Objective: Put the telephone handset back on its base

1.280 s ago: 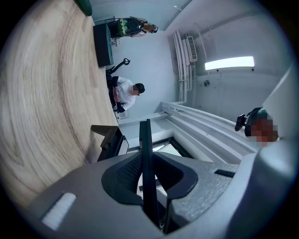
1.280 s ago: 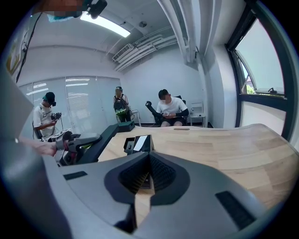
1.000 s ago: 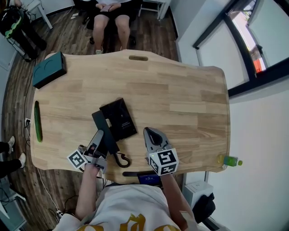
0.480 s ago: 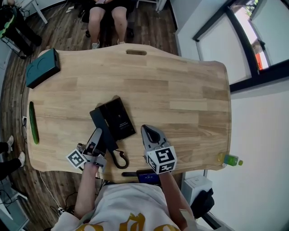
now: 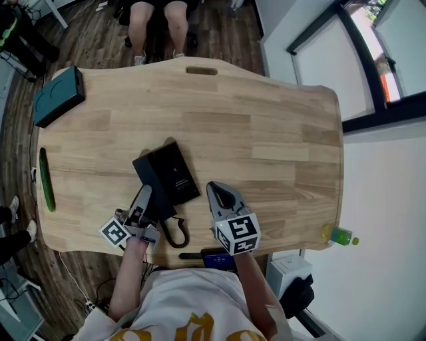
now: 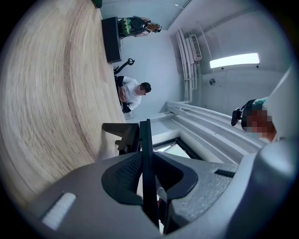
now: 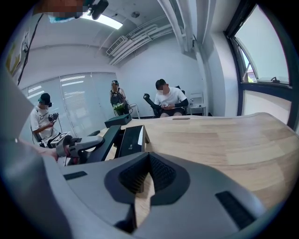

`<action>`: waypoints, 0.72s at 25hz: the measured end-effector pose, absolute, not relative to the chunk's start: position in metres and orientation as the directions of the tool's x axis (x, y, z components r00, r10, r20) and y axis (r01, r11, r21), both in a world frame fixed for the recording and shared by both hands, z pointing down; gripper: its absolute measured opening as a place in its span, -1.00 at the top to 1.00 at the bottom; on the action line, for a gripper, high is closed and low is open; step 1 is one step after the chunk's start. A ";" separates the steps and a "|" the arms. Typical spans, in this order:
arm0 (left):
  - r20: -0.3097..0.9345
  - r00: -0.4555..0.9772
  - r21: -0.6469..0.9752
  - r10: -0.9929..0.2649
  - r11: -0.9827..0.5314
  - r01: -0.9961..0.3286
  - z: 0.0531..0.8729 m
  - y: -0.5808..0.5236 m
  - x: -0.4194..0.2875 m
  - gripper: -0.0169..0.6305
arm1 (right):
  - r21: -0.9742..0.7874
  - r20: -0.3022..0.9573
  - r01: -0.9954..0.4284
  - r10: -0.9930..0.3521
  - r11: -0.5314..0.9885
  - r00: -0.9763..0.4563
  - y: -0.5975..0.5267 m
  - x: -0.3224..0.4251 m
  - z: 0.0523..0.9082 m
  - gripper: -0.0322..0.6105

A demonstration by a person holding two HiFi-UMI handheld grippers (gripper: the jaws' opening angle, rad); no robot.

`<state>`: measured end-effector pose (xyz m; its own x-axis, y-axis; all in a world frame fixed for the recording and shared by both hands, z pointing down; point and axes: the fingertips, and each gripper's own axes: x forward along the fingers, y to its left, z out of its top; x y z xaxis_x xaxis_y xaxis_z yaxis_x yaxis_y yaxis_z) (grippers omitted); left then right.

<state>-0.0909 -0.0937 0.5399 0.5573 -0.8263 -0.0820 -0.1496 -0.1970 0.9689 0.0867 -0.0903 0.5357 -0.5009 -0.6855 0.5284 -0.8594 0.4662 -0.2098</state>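
Your left claw (image 5: 144, 194) clamps the handset (image 5: 152, 182) along the base (image 5: 176, 173) (apparently nearly seated); your right claw (image 5: 220, 194), closed, holds nothing. Seating and release remain.

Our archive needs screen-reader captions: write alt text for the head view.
Seen from above, the left claw grips a black handset at the left edge of the telephone base on a wooden table. The right claw, shut and empty, is just right of the base.

cut off: seated person (image 5: 157, 17), legs only | hidden: handset (image 5: 153, 185), partly behind left gripper (image 5: 144, 194) | too small: dark thing (image 5: 216, 258) under table (image 5: 266, 133) edge
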 end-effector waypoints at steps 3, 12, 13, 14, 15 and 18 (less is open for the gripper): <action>-0.079 0.558 0.969 -0.826 -0.195 -0.152 0.542 -0.094 -0.088 0.73 | -0.214 0.531 -0.856 -0.679 0.471 -0.506 -0.090 0.085 0.539 0.89; -0.062 0.554 0.962 -0.830 -0.198 -0.189 0.545 -0.096 -0.085 0.73 | -0.222 0.538 -0.858 -0.676 0.464 -0.504 -0.090 0.089 0.543 0.89; -0.061 0.551 0.961 -0.832 -0.198 -0.192 0.543 -0.097 -0.084 0.73 | -0.223 0.538 -0.859 -0.676 0.461 -0.503 -0.090 0.090 0.543 0.89; -0.061 0.548 0.961 -0.834 -0.197 -0.193 0.542 -0.098 -0.083 0.73 | -0.224 0.539 -0.859 -0.676 0.459 -0.502 -0.090 0.090 0.544 0.89; -0.057 0.548 0.960 -0.835 -0.196 -0.199 0.542 -0.099 -0.082 0.73 | -0.225 0.540 -0.860 -0.676 0.458 -0.502 -0.090 0.091 0.544 0.89; -0.024 0.563 0.954 -0.826 -0.188 -0.234 0.553 -0.096 -0.082 0.73 | -0.227 0.543 -0.860 -0.674 0.456 -0.501 -0.090 0.091 0.546 0.89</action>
